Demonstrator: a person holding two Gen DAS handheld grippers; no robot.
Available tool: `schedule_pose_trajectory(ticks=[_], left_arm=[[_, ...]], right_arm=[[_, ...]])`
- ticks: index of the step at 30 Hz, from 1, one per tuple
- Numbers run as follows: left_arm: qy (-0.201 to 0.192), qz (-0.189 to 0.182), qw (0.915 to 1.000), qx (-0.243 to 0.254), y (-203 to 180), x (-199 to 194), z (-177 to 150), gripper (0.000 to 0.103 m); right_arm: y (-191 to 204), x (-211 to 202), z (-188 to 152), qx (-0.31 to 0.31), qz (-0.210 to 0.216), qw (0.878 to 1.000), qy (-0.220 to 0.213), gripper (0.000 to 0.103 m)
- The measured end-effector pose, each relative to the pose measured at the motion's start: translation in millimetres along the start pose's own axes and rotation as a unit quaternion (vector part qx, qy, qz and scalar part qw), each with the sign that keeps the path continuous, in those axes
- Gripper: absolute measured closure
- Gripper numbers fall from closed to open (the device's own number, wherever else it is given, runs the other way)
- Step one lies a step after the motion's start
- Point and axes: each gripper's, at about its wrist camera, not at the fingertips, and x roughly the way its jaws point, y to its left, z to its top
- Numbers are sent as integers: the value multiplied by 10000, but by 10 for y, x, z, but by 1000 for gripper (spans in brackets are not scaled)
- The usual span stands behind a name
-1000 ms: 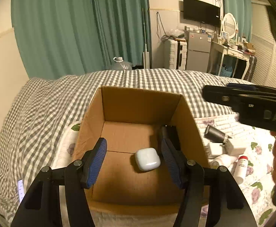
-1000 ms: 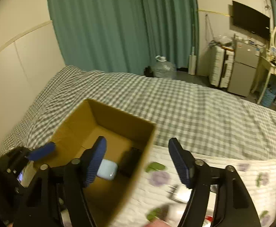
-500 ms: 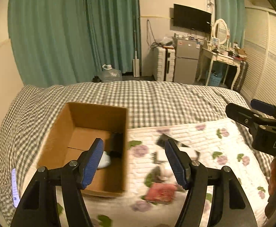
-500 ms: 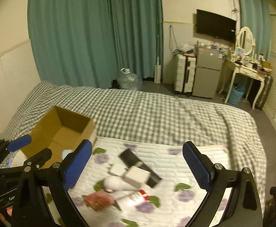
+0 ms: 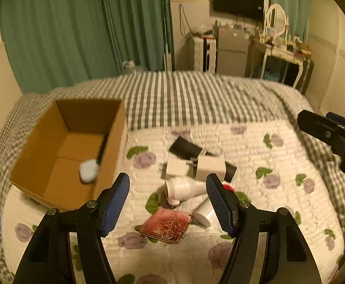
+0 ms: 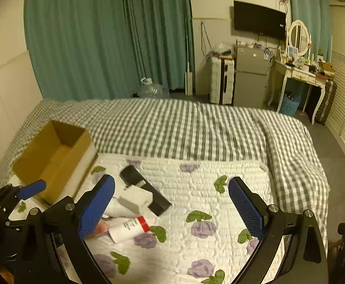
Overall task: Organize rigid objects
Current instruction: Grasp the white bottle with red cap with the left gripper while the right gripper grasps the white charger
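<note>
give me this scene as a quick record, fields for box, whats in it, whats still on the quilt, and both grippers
box: open cardboard box on the bed, left of the floral quilt
in box: pale blue earbud case and a dark slim item leaning at the right wall
on quilt: black flat box, two white chargers, white bottle, red-capped white tube, red embossed wallet
left gripper: open, empty, above the pile
right gripper: open, empty, over the quilt
</note>
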Motion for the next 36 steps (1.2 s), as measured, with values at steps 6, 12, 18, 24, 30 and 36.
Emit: schedule_pose_trajectory(ticks=[6, 12, 18, 24, 30, 36], left_arm=[[477, 120, 9987, 141, -152, 520, -167, 33], [725, 265, 9970, -37, -82, 795, -272, 33], [835, 534, 9942, -426, 116, 894, -309, 33], [964, 495, 9908, -811, 266, 980, -342, 33], [1016, 502, 9888, -969, 316, 994, -361, 33], [1045, 470, 9890, -936, 304, 988, -354, 33]], right_arm=[[-105, 395, -182, -27, 192, 9993, 333, 6], [-67, 865, -373, -260, 436, 9965, 670, 6], [155, 1348, -454, -514, 883, 9885, 1114, 6], [316, 1562, -517, -619, 1143, 9830, 1300, 7], [426, 1713, -466, -590, 1329, 9803, 1336, 12], [516, 1830, -519, -691, 1344, 9757, 1585, 33]])
